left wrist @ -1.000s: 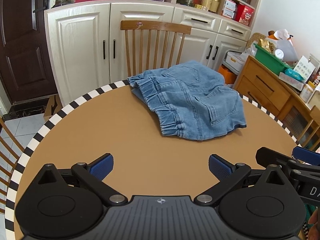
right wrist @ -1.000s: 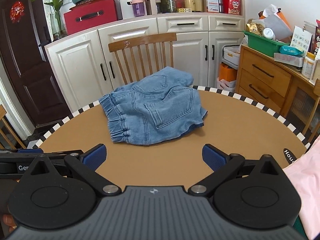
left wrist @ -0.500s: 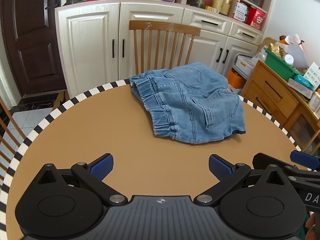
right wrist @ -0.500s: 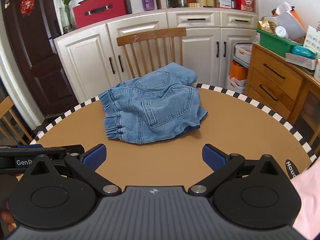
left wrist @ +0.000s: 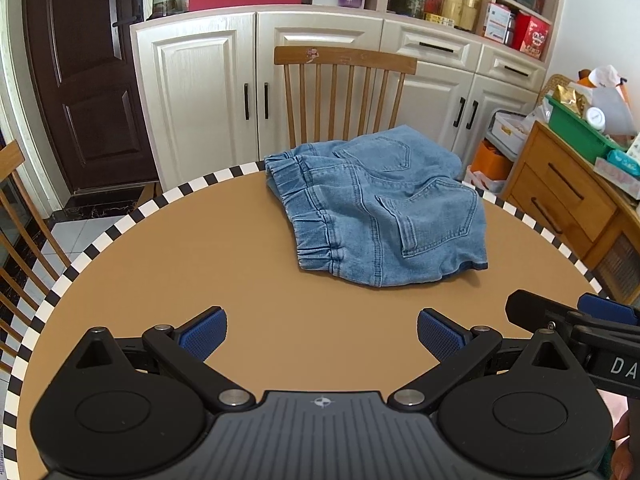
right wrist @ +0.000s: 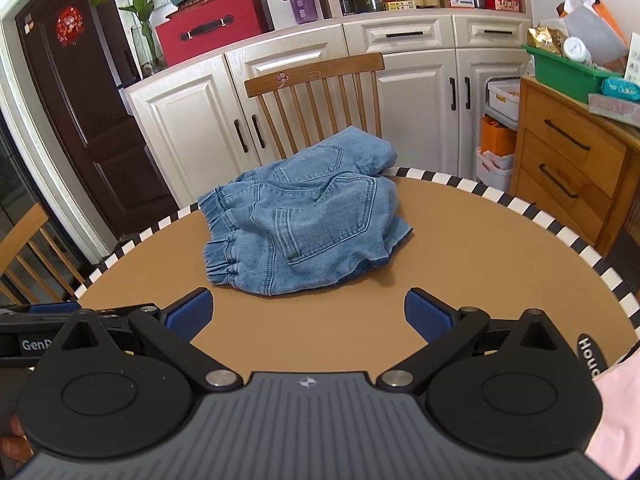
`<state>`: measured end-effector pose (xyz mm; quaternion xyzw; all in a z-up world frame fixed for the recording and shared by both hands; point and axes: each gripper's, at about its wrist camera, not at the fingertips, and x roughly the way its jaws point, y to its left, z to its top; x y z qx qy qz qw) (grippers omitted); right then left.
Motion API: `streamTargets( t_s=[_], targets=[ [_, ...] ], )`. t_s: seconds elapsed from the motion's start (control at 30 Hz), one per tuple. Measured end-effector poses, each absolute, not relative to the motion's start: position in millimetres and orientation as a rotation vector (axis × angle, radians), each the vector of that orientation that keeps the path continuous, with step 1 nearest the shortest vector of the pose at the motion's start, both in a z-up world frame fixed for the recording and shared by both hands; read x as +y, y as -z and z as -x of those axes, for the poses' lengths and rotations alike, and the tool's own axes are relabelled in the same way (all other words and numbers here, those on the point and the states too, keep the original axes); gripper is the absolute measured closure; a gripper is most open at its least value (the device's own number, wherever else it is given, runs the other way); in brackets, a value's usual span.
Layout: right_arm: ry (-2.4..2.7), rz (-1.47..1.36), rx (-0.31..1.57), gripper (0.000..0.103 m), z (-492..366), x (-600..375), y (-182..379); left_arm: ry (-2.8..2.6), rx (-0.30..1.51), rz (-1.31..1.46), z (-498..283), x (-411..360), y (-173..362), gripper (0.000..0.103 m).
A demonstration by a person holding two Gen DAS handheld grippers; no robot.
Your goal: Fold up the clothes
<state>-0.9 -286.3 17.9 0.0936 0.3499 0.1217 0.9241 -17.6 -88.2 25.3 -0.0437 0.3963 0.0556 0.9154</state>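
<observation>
Folded light-blue denim shorts point(left wrist: 384, 208) lie on the far part of the round brown table point(left wrist: 200, 264), their far edge over the rim; they also show in the right wrist view point(right wrist: 304, 216). My left gripper point(left wrist: 322, 334) is open and empty, held above the near table, well short of the shorts. My right gripper point(right wrist: 308, 314) is open and empty, just short of the shorts' near edge. The right gripper's fingers show at the right edge of the left wrist view point(left wrist: 576, 320).
The table has a black-and-white checked rim point(right wrist: 532, 208). A wooden chair point(left wrist: 344, 92) stands behind the shorts, before white cabinets point(left wrist: 200, 92). A wooden drawer unit point(right wrist: 572, 168) stands at the right. Another chair point(left wrist: 16, 216) is at the left. Pink cloth point(right wrist: 616, 412) lies at the lower right.
Both grippers have drawn back and risen a little from the shorts, which look smaller and farther. Both stay open. The shorts have not moved.
</observation>
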Motion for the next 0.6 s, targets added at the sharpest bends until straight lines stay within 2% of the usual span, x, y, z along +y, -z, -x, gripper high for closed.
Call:
streamTargets(
  t_s=[0.6],
  targets=[
    [-0.164,-0.112,0.721,0.001,-49,-274,22,-0.062,0.895,0.121,-56,-63,26,0.000]
  ],
)
